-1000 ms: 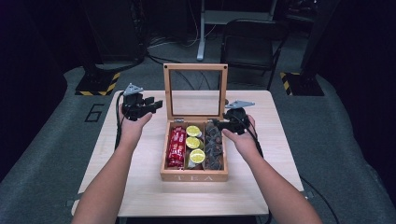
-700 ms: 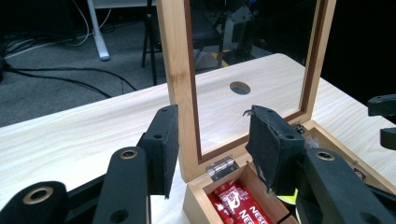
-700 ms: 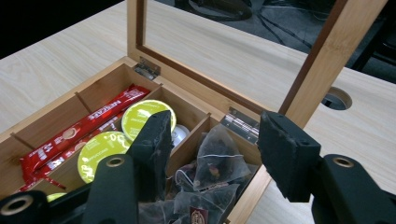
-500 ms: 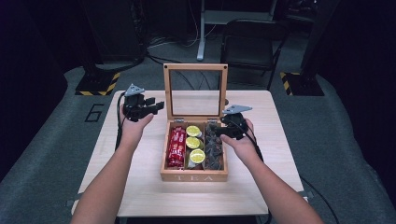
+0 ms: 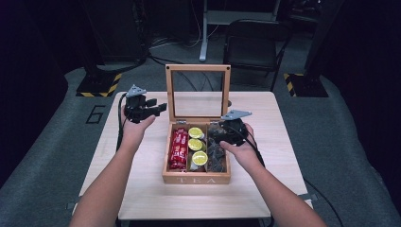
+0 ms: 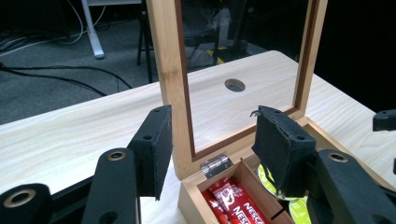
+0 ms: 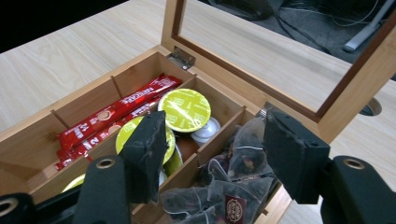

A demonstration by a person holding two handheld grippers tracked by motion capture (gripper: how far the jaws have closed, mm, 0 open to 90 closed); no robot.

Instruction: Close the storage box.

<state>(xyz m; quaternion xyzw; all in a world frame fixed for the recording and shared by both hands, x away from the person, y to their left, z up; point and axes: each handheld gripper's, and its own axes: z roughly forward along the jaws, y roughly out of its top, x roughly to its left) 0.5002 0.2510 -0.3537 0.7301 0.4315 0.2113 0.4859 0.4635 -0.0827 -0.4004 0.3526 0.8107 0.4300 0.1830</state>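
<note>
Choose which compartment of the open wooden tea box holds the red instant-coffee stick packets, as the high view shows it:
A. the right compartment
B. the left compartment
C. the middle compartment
B: the red instant-coffee stick packets lie in the left compartment of the open wooden tea box; the yellow-green-lidded capsules fill the middle, the dark mesh tea bags the right.

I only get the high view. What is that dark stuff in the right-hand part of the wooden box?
Observer: The right gripper view shows see-through tea bags piled there, with dark leaves inside.
Operator: And the red things on the other side?
Observer: They are stick packets; the left gripper view shows Nescafe lettering on them.
Operator: Is the right gripper holding a bag?
Observer: No. The right gripper has just been opening its jaws, and the pads stand apart over the tea bags and press on nothing.
</note>
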